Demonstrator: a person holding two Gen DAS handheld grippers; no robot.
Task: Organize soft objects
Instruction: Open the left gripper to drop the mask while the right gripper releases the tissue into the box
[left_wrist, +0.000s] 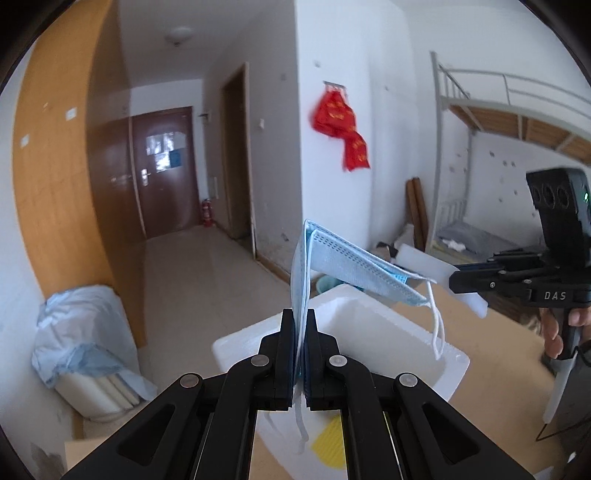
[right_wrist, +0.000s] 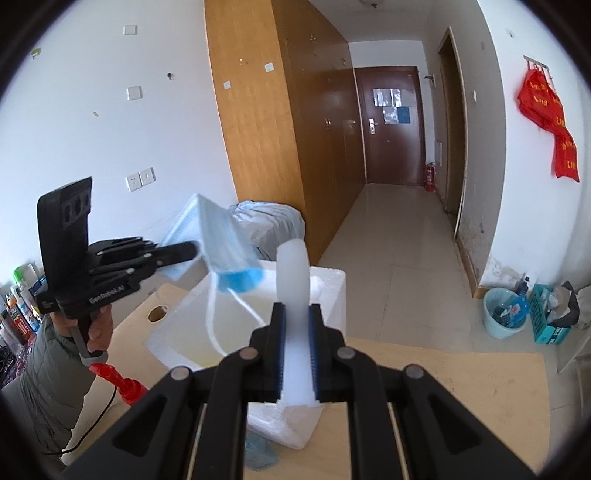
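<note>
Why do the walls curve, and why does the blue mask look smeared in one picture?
Both views: fisheye lenses bow the walls and darken the corners. Right wrist view: the face mask is motion-blurred. Left wrist view: the same mask is sharp; the distant bunk bed is softer.

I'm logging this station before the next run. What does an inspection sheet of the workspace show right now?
Surface: light wooden table, round hole near its left edge.
Job's things: blue face mask held over white foam box; white foam strip held upright.
Clutter: yellow item beside the box; red object at the table edge.
Grippers: left tool shut on the mask; right tool shut on the strip.
Cables: thin black cable below the left hand.
Surroundings: wardrobe, brown door, red cloth, bunk bed, waste bin.
</note>
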